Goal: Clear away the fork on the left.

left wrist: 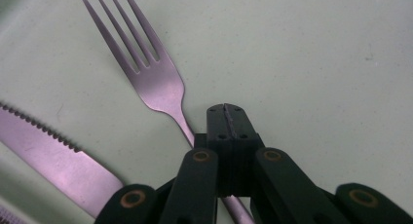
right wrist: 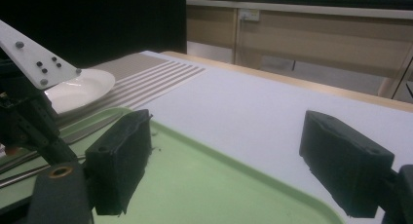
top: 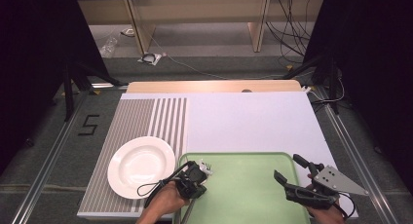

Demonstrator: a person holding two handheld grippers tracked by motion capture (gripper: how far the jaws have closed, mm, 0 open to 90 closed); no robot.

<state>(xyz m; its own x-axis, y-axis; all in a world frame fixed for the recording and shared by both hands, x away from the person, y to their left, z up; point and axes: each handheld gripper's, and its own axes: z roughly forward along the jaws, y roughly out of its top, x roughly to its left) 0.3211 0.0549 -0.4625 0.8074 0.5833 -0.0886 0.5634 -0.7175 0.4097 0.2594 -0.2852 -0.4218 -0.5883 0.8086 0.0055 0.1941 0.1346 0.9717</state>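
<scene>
Left gripper (left wrist: 227, 118) clamped on the neck of a fork (left wrist: 155, 80) lying flat in the green tray (top: 243, 185), right gripper (right wrist: 243, 160) spread wide and empty above the tray's far edge. Best raised level and gently — thin handle, narrow hold, apt to swivel. Serrated knife (left wrist: 53, 156) just beside the fork, white plate (top: 141, 166) left of the tray — nothing between
</scene>
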